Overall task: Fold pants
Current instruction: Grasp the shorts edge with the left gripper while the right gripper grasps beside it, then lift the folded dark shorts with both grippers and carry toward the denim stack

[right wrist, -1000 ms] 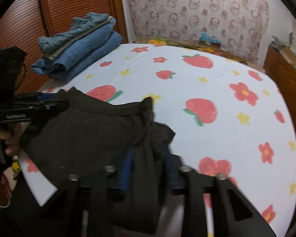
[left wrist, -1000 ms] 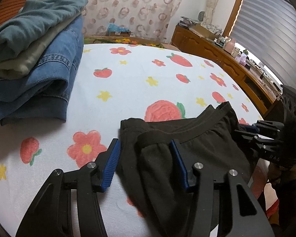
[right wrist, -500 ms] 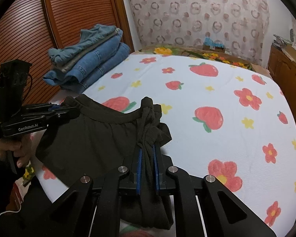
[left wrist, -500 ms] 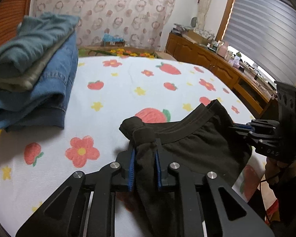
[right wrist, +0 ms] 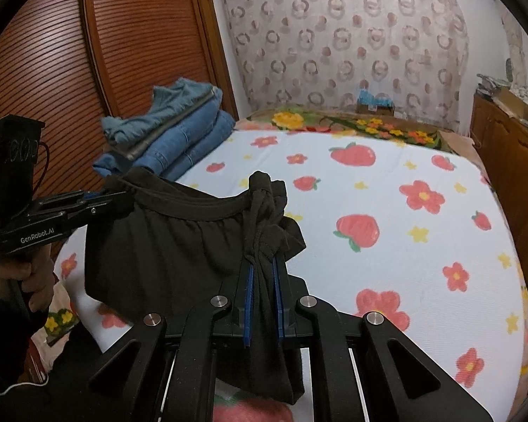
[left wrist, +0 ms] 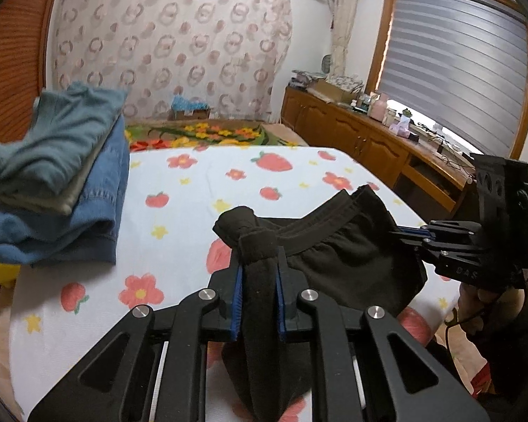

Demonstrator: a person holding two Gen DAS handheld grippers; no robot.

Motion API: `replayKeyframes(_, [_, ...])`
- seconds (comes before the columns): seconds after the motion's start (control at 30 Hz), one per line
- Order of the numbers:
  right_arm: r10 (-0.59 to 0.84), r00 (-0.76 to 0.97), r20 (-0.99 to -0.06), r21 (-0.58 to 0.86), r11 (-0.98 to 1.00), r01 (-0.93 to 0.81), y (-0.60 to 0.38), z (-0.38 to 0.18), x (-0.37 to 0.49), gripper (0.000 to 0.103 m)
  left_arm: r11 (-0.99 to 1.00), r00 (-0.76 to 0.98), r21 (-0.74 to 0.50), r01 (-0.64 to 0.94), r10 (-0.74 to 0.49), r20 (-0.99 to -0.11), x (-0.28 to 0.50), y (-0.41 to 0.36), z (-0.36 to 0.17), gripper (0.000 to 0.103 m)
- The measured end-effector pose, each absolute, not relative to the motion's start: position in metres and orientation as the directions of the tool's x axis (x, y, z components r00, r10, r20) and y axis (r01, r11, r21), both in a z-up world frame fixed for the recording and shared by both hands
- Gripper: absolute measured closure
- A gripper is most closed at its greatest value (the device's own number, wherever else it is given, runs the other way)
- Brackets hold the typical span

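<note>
The black pants [left wrist: 348, 256] hang stretched between my two grippers, lifted above the near edge of the bed. My left gripper [left wrist: 258, 270] is shut on one end of the waistband; it shows in the right wrist view [right wrist: 98, 198] at the left. My right gripper [right wrist: 263, 263] is shut on the other end of the waistband with its drawstring; it shows in the left wrist view [left wrist: 410, 234] at the right. The pants [right wrist: 179, 242] sag below the waistband, and their lower part is hidden under the grippers.
A stack of folded jeans and grey-green clothes [left wrist: 56, 183] lies at the bed's left side by the wooden wardrobe [right wrist: 52, 70]. The strawberry-and-flower sheet [right wrist: 387, 211] covers the bed. A wooden cabinet [left wrist: 362, 144] runs along the right wall.
Both grippers closed on the waistband ends and lifted the pants up off the sheet; the views have risen and tilted up.
</note>
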State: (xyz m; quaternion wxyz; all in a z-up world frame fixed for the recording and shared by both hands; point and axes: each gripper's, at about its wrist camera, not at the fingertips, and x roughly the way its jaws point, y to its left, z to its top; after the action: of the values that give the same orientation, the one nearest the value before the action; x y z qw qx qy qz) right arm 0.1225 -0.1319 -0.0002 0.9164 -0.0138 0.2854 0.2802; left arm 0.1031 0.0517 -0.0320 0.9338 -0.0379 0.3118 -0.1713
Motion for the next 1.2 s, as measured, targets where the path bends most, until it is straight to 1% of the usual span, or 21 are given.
replayKeyframes(0.3, [0.512,0.712,-0.480,0.113,0.841,-0.528,-0.144,0.020,0.105,0.093,0.933,0.784,-0.153,0.326,-0.357,-0.508,0.088,0.045,-0.004,0.087])
replayKeyframes(0.73, [0.517,0.746,-0.420,0.069,0.837,-0.542,-0.151,0.050,0.083,0.093,0.931,0.817,-0.122,0.345,-0.362,-0.449,0.079,0.043,0.025,0.087])
replayKeyframes(1.2, [0.532,0.752,-0.388,0.022,0.822,-0.570,-0.147,0.068,0.092,0.093,0.946,0.843,-0.099,0.309,-0.321,-0.432,0.092,0.054,0.040,0.087])
